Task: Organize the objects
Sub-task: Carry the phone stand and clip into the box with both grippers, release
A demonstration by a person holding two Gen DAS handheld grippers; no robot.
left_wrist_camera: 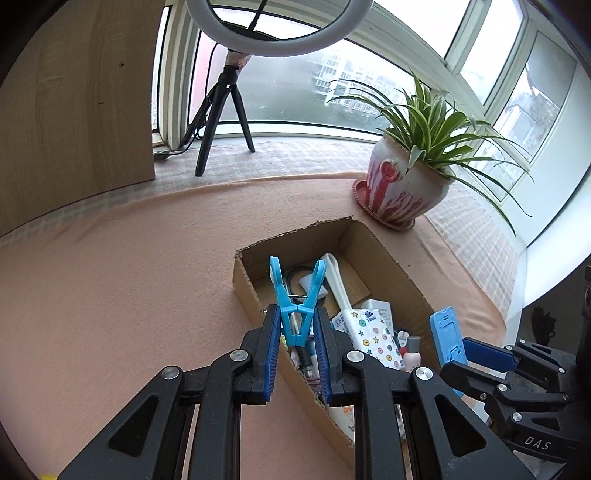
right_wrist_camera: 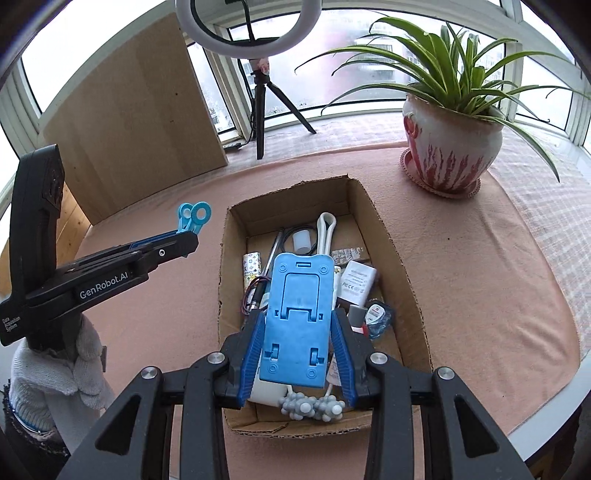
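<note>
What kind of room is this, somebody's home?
Probably a home's enclosed balcony or sunroom: curved windows face apartment blocks, a potted spider plant stands on a cloth-covered table, and a ring light sits on the sill.

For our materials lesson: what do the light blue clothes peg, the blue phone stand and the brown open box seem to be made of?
Light blue clothes peg: apparently moulded plastic, smooth with a slight sheen. Blue phone stand: probably matte plastic, with moulded ridges, slots and round marks. Brown open box: corrugated cardboard, dull, with rough, ragged cut edges.
</note>
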